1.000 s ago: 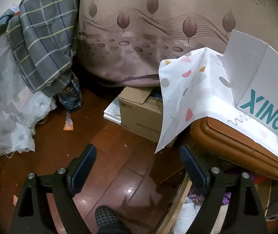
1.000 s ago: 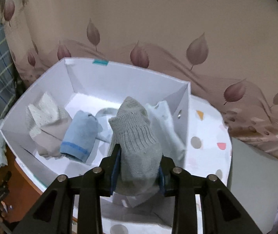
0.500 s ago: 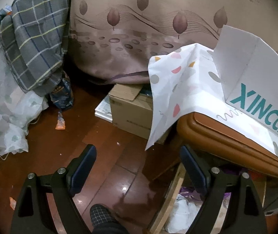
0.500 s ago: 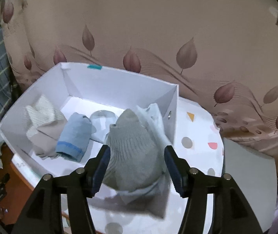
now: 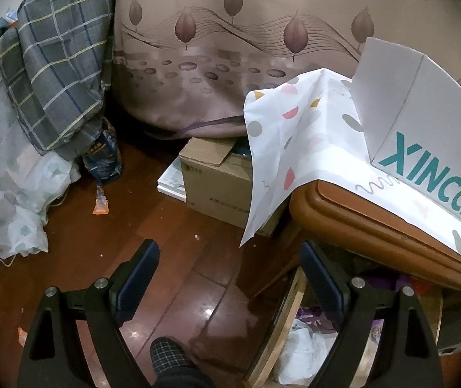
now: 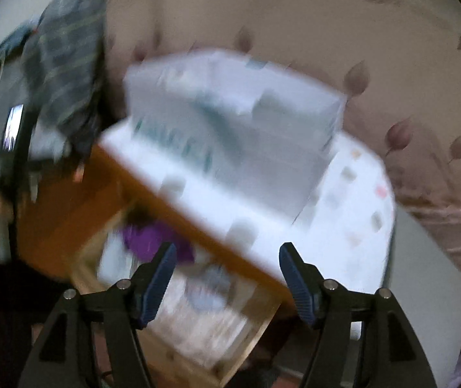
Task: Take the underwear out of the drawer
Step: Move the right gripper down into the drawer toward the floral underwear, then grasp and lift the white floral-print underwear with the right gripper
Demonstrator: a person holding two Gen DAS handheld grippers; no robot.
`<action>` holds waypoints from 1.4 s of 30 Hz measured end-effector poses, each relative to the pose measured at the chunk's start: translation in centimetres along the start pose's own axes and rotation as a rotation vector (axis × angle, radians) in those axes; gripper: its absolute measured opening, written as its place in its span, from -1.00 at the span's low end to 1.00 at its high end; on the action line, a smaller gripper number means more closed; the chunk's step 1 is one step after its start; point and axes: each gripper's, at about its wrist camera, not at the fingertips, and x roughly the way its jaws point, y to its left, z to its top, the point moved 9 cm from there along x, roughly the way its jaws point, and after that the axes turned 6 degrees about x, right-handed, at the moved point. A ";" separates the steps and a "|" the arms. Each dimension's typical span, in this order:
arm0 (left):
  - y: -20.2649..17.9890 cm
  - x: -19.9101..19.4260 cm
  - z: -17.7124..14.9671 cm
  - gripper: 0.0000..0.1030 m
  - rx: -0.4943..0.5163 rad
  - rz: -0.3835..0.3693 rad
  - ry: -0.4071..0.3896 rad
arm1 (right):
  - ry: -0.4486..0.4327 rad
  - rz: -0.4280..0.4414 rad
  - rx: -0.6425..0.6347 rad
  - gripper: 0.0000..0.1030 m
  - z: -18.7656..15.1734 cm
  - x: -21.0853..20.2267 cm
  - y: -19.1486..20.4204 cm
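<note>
The right wrist view is blurred by motion. My right gripper (image 6: 227, 268) is open and empty, below the wooden table's front edge (image 6: 178, 203). An open wooden drawer (image 6: 198, 307) lies under it, with purple cloth (image 6: 152, 242) and pale cloth (image 6: 207, 287) inside. The white XINCCI box (image 6: 230, 135) stands on the spotted tablecloth (image 6: 343, 213) above. My left gripper (image 5: 230, 274) is open and empty over the wooden floor, left of the table. The box (image 5: 431, 152) shows at the right there, and the drawer's contents (image 5: 304, 352) show under the table.
A cardboard box (image 5: 217, 174) sits on the floor beside the table corner. A plaid blanket (image 5: 59, 64) and pale bedding (image 5: 4, 174) lie at the left. A leaf-patterned curtain (image 5: 230, 64) hangs behind. A slipper toe (image 5: 169, 359) shows between the left fingers.
My right gripper let go of the grey sock over the white box, then swung down fast to the drawer under the table. The left gripper shifted only slightly.
</note>
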 end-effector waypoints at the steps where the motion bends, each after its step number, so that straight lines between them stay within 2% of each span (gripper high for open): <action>1: 0.0 0.0 0.0 0.68 -0.001 -0.004 0.000 | 0.037 0.021 -0.022 0.32 -1.7 1.3 0.9; 6: 0.1 0.2 -0.1 0.68 -0.025 -0.018 0.009 | 0.189 0.047 -0.058 0.32 -7.0 8.6 3.1; 9: 0.1 0.3 -0.2 0.69 -0.035 -0.025 0.019 | 0.249 0.056 -0.071 0.32 -8.6 12.3 3.8; 13: 0.1 0.4 -0.2 0.69 -0.027 -0.017 0.023 | 0.326 0.042 -0.161 0.32 -10.3 17.2 4.3; 16: -0.2 0.4 -0.2 0.69 -0.021 -0.039 0.028 | 0.359 0.036 -0.229 0.32 -11.2 19.8 4.5; 21: -0.9 0.6 -0.4 0.69 0.008 -0.043 0.035 | 0.357 -0.007 -0.397 0.32 -12.7 22.5 5.4; 28: -1.9 0.9 -0.6 0.69 0.047 -0.041 0.048 | 0.353 -0.023 -0.435 0.32 -13.7 25.3 5.6; 32: -2.1 0.9 -0.7 0.69 0.053 -0.053 0.051 | 0.346 -0.023 -0.387 0.34 -14.0 26.2 4.6; 36: -2.2 1.1 -0.9 0.69 0.066 -0.048 0.059 | 0.367 0.042 -0.292 0.34 -14.7 26.3 3.8; 42: -2.8 1.2 -1.3 0.69 0.084 -0.085 0.071 | 0.367 0.081 -0.253 0.30 -15.5 26.6 2.7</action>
